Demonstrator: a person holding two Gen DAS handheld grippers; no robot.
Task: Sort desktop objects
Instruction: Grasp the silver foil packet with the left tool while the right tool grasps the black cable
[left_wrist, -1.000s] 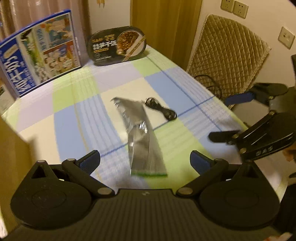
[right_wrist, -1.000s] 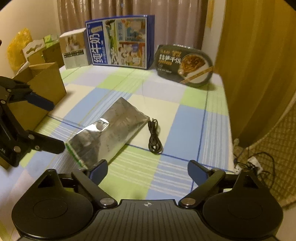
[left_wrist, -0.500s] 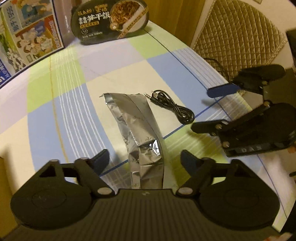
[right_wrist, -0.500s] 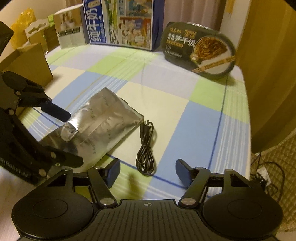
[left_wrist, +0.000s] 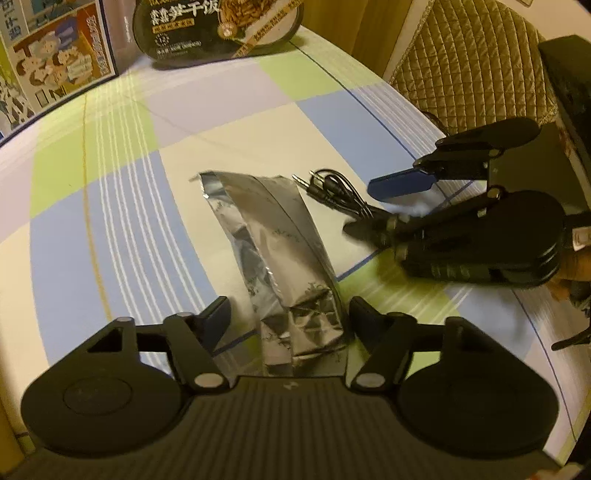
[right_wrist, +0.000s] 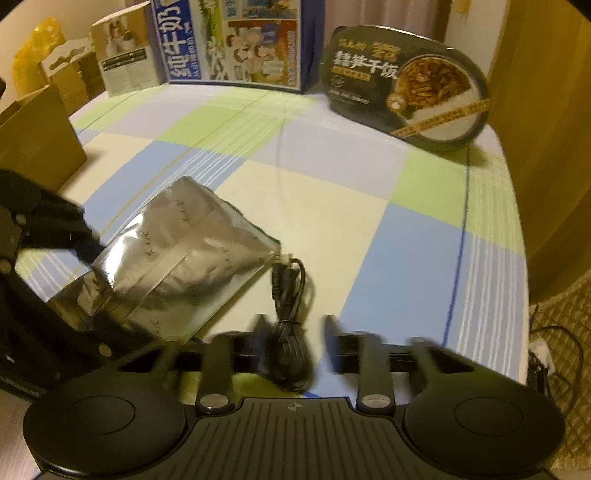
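Foil pouch (left_wrist: 284, 258) between closing left hand-held gripper (left_wrist: 288, 317); right hand-held gripper (right_wrist: 293, 332) closing around black cable (right_wrist: 290, 325).

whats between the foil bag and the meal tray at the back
Bare checked cloth only; the right wrist view shows nothing lying between the foil bag and the meal tray.

Crumpled silver foil pouch (left_wrist: 284, 258) lies flat on the checked cloth, its near end creased, running from 6 toward 12 o'clock. Coiled black cable (left_wrist: 334, 192), bundled and tied, lies just beside it at 2 o'clock.
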